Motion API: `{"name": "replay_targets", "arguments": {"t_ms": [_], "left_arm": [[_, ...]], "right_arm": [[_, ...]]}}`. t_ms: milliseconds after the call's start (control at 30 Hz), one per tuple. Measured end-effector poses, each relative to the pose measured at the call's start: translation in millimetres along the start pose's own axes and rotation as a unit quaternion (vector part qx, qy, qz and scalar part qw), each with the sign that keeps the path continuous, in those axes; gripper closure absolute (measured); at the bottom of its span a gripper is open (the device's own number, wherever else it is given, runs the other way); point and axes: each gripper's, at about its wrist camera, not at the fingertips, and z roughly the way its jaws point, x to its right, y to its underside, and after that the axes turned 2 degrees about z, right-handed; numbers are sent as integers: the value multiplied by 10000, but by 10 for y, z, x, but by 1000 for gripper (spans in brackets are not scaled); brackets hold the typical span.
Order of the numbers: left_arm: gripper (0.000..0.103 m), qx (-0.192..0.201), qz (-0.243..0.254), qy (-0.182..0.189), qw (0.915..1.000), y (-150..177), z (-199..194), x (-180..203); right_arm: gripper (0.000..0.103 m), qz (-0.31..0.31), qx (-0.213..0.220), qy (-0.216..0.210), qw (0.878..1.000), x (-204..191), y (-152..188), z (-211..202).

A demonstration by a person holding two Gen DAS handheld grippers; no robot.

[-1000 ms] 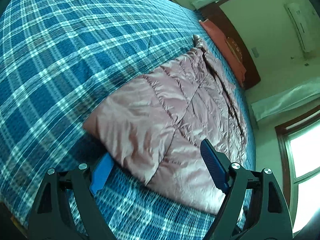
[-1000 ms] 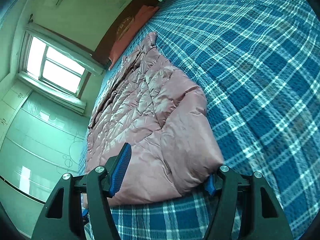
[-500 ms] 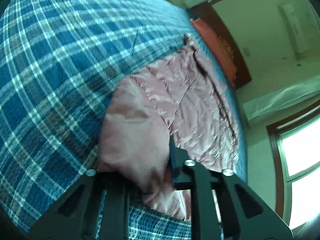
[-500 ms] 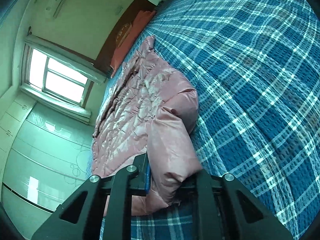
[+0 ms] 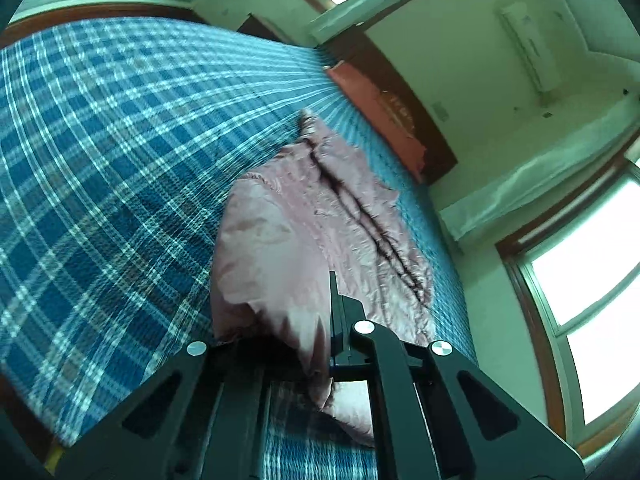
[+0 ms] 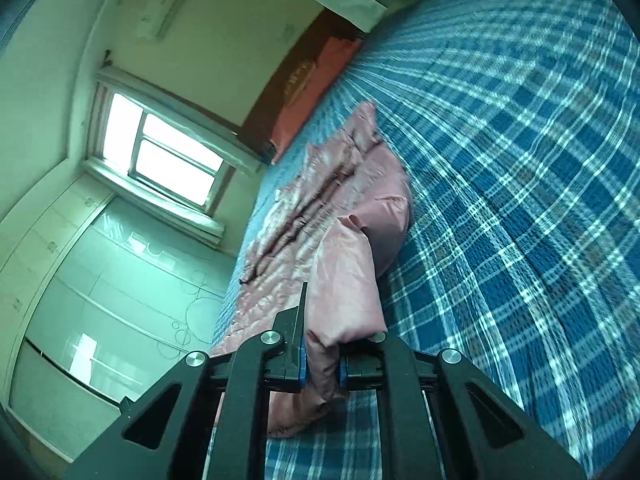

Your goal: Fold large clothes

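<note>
A pink quilted puffer jacket (image 5: 332, 216) lies lengthwise on a blue plaid bed cover (image 5: 100, 160). My left gripper (image 5: 292, 344) is shut on the jacket's near end, which bunches up between the jaws and is lifted off the bed. In the right wrist view the same jacket (image 6: 320, 216) stretches away toward the headboard. My right gripper (image 6: 322, 364) is shut on another part of the near edge, with a fold of pink fabric pinched between the blue pads (image 6: 303, 366).
An orange pillow (image 5: 380, 108) lies against the dark wooden headboard (image 5: 424, 128) at the far end. The plaid cover (image 6: 520, 160) spreads wide beside the jacket. A window (image 6: 160, 152) and pale wardrobe doors (image 6: 100, 300) stand past the bed's edge.
Both grippers went from open around the jacket's near edge to shut on it. They have since lifted the edge, so the views tilt up toward the room.
</note>
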Motion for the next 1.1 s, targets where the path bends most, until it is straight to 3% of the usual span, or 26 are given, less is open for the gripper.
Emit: {"name": "replay_targets", "arguments": {"t_ms": [267,500,733,1100], "left_arm": [[99,61,229,242,9994,-53,-397,227],[99,202,442,332,9983,-517,9,527],[99,365,559,125,9977,-1364,892,761],[99,185,958,-841,9917,-2329,2800,928]], "right_arm": [[93,-78,78,-229,9997,-178,41,-250],[93,-205,261,-598,9977,-413,-578,366],[93,-364,445,-660,9962,-688,-1463,1282],[93,-236,392,122,9989,-557,-2509,2813]]}}
